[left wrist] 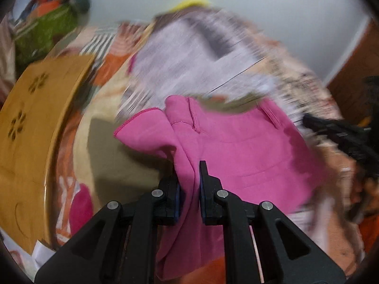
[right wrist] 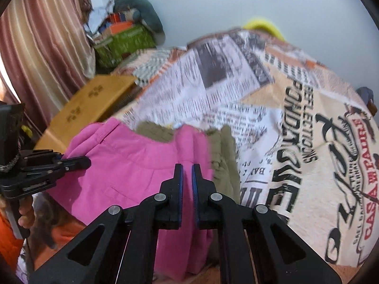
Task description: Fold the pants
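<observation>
The pink pants (left wrist: 246, 146) hang lifted above the bed, waistband stretched between both grippers. My left gripper (left wrist: 189, 179) is shut on a bunched fold of the pink fabric near one end of the waistband. My right gripper (right wrist: 187, 177) is shut on the pink pants (right wrist: 123, 165) at the other end; it also shows in the left wrist view (left wrist: 341, 135) at the right. The left gripper shows in the right wrist view (right wrist: 71, 163) at the left edge of the pants. An olive-green garment (right wrist: 225, 161) lies behind the pants.
A bedspread with newspaper print (right wrist: 296, 118) covers the bed. A wooden headboard with flower cut-outs (left wrist: 28, 127) stands at the left. A green basket with clutter (right wrist: 123, 42) sits by a striped curtain (right wrist: 42, 42). A white wall (left wrist: 260, 4) is behind. The views are motion-blurred.
</observation>
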The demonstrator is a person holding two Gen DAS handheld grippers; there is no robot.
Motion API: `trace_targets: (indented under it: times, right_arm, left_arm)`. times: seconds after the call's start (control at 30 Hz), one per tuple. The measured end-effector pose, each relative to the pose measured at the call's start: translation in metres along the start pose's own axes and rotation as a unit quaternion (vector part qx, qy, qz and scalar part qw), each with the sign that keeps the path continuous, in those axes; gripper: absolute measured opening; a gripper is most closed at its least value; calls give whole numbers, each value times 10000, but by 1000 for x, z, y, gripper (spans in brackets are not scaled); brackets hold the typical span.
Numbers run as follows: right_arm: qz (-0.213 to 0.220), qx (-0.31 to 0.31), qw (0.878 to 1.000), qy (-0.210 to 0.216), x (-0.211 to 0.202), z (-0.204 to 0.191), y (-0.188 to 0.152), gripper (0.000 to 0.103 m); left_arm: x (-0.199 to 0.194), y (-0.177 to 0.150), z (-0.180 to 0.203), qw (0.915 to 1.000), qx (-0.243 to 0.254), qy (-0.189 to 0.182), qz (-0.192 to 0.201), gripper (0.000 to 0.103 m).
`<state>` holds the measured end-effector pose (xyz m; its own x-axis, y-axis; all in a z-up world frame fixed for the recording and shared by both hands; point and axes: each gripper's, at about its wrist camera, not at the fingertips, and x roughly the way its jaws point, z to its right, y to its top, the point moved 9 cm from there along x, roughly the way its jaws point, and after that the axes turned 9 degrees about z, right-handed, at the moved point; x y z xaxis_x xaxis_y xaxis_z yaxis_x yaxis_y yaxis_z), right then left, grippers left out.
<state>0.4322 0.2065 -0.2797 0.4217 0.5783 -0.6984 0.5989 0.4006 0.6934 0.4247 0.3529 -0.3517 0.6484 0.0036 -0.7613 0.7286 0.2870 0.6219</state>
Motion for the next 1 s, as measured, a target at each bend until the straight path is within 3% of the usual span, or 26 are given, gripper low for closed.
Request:
trace_targets:
  times: [0.07, 0.2, 0.33, 0.43, 0.53, 0.67, 0.83, 1.0]
  right_arm:
    - [-211, -23, 9997, -90, 13, 6, -9, 6]
    - [-532, -120, 9984, -152, 26, 13, -29, 6]
    - [-504, -133, 9986, -105, 17, 13, -31, 6]
    - [-529, -343, 9979, -160, 7, 8, -34, 7]
    - [-557, -419, 9975, -143, 0, 5, -39, 11]
    - [-428, -465, 9979, -101, -19, -3, -41, 30]
    - [-120, -515, 9986, -84, -51, -13, -31, 34]
    - [319, -559, 9979, -47, -95, -26, -11, 37]
  left_arm:
    - [17, -13, -16, 9996, -232, -24, -171, 19]
    - [14, -16, -32, 9974, -679, -238, -43, 37]
    - [4, -18, -33, 9988, -479, -41, -72, 38]
    - [-6, -15, -36, 9992, -196, 340, -58, 47]
    - [-12, -20, -40, 9983, 2, 576, -85, 49]
    - [-17, -28, -48, 9969, -64, 773, -134, 49]
    - [-38, -28, -42, 9958, -25, 900, -154, 49]
    - [-90, -13, -17, 9968, 67, 752, 253, 49]
